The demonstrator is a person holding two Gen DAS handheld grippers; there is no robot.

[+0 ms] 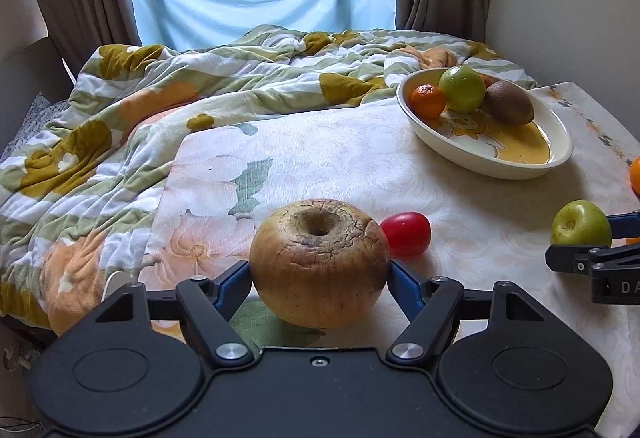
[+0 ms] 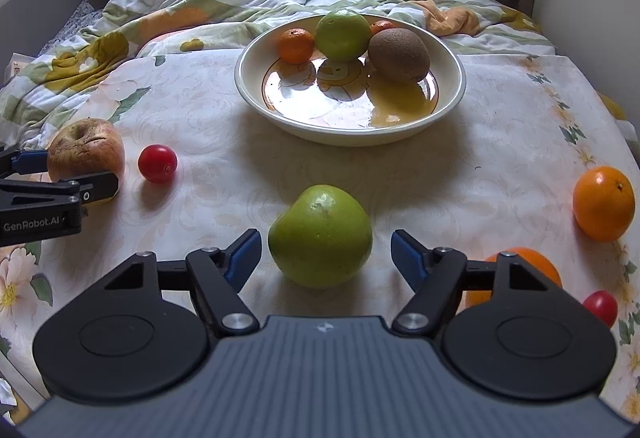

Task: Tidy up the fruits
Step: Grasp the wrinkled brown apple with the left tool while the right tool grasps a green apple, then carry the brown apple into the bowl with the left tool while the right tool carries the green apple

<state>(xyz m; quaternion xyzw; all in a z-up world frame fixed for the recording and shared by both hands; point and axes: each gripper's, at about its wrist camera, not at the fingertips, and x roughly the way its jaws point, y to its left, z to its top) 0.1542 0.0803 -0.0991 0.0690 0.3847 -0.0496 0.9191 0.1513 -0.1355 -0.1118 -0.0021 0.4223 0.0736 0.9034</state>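
1. Left gripper: blue pads pressed against both flanks of a wrinkled, brownish-yellow apple, which sits on the floral cloth-covered table near its left edge.
2. Right gripper: jaws partly open, straddling a smooth green apple at the table's near edge; a gap shows beside each pad, nothing held.
3. Small red tomato: just beside the wrinkled apple, apart from both grippers.
4. Cream ceramic bowl: toward the far edge, containing a tangerine, a green apple and a brown kiwi.
5. Round orange: near the right edge.
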